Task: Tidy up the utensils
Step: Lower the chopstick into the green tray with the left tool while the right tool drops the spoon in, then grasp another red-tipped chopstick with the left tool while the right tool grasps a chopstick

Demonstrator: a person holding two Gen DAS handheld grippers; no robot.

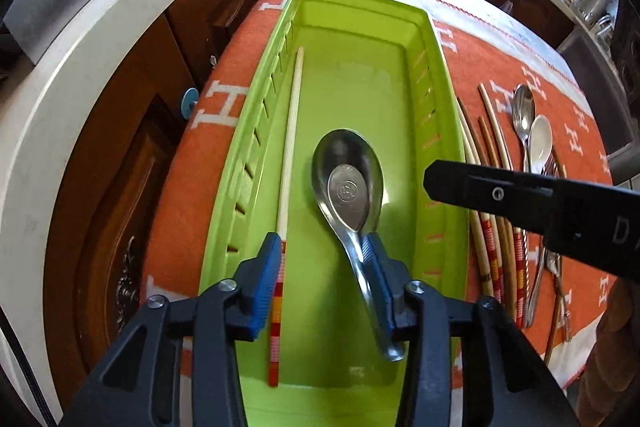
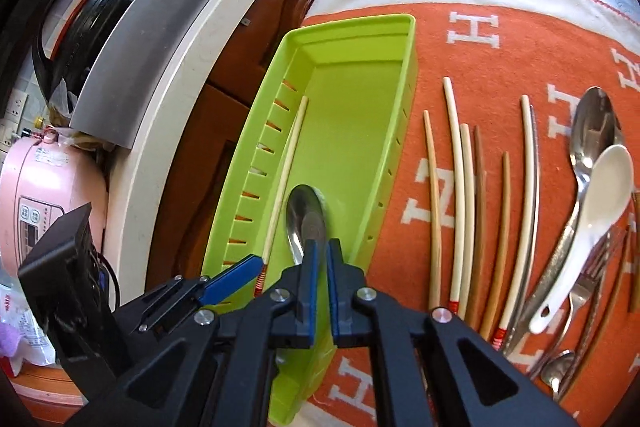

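Note:
A lime-green tray (image 1: 352, 87) (image 2: 352, 99) lies lengthwise on an orange cloth. Inside it are a pale chopstick with a red-striped end (image 1: 290, 147) (image 2: 286, 179) along the left wall and a steel soup spoon (image 1: 348, 183) (image 2: 306, 219), bowl up, in the middle. My left gripper (image 1: 324, 259) stands open low over the tray's near end. The spoon's handle rests against its right pad and the chopstick runs beside its left pad. My right gripper (image 2: 322, 247) hovers shut and empty above the spoon's handle.
Right of the tray lie several loose chopsticks (image 2: 460, 187), a steel spoon (image 2: 592, 131), a white ceramic spoon (image 2: 600, 195) and forks (image 2: 588, 283). A pale countertop (image 1: 40, 147) and wooden cabinets run along the left. A pink cooker (image 2: 44, 195) stands there.

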